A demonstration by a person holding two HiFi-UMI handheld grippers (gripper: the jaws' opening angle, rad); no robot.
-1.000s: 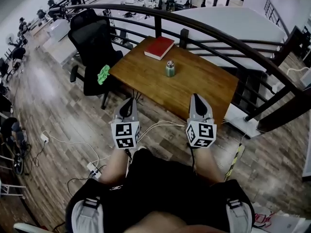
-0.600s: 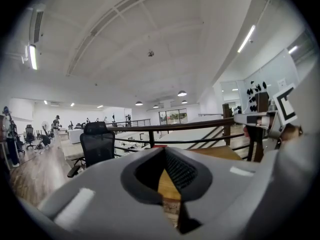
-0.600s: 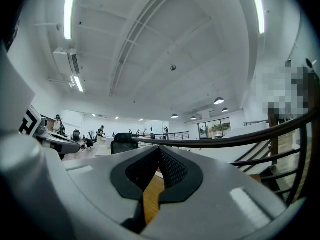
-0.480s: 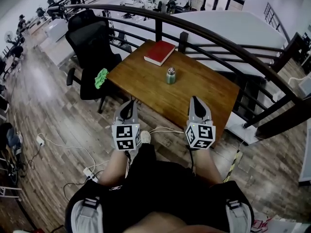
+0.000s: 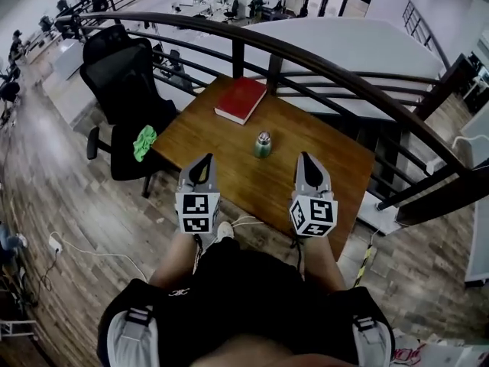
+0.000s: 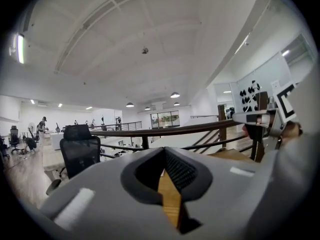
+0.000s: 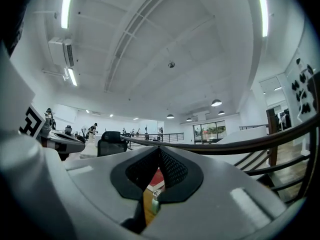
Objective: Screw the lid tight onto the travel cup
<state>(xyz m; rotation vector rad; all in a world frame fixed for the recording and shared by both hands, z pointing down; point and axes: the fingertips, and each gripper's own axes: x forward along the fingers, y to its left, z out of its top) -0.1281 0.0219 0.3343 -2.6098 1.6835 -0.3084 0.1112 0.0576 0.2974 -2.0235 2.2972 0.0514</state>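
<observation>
A small green travel cup (image 5: pixel 262 144) with a silver lid stands upright near the middle of a wooden table (image 5: pixel 321 159). My left gripper (image 5: pixel 202 162) and right gripper (image 5: pixel 307 160) are both shut and empty, held side by side over the table's near edge, well short of the cup. In the right gripper view the cup (image 7: pixel 155 202) shows small and far off through the gap behind the shut jaws of the right gripper (image 7: pixel 159 151). The left gripper (image 6: pixel 164 151) shows only table wood (image 6: pixel 170 204) in that gap.
A red book (image 5: pixel 241 99) lies on the table's far left corner. A dark curved railing (image 5: pixel 328 60) runs behind the table. A black office chair (image 5: pixel 126 102) with a green cloth (image 5: pixel 144 141) on its seat stands to the left. Cables trail on the wood floor (image 5: pixel 84 254).
The table and cup have come closer as the person walked forward. Both grippers now reach over the table's near edge, where before they hung above the floor.
</observation>
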